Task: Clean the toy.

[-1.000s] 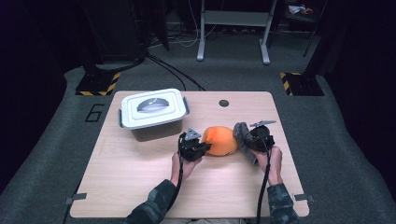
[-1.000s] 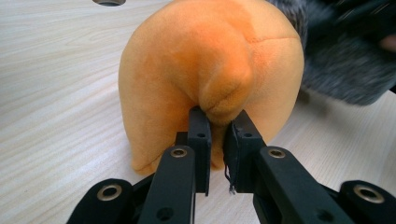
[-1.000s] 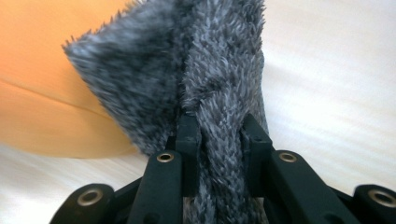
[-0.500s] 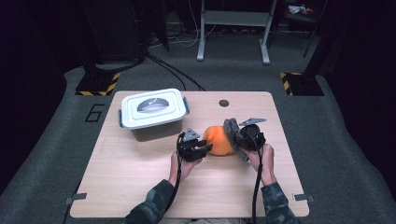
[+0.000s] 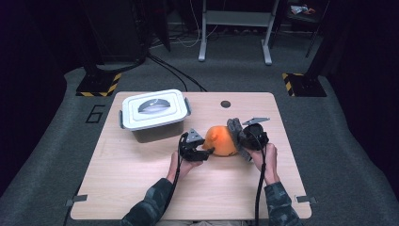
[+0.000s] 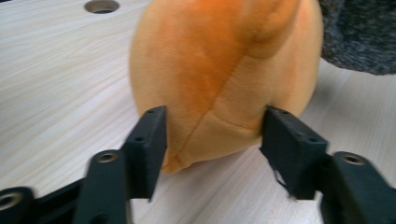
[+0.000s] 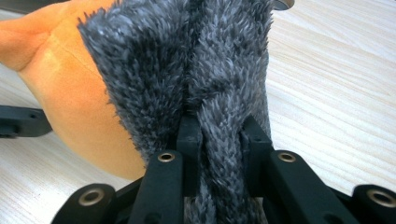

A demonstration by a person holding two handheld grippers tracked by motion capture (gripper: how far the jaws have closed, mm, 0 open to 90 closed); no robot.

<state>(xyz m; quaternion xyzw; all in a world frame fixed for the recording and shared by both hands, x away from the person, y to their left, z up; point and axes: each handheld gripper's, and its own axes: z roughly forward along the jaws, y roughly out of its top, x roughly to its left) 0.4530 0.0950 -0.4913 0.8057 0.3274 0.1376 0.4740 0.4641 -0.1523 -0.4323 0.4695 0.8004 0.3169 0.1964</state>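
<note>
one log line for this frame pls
left gripper: jaws just opened, either side of orange plush | right gripper: shut on grey fuzzy cloth | lidded bin: untouched

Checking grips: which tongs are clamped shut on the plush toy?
The right tongs, pinching its grey furry part; the left tongs just opened around the orange body.

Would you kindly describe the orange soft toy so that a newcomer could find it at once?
On the wooden table, look right of the white lidded box. The orange soft toy lies there, rounded and plush, the one bright thing, with a grey fuzzy piece against its right side.
</note>
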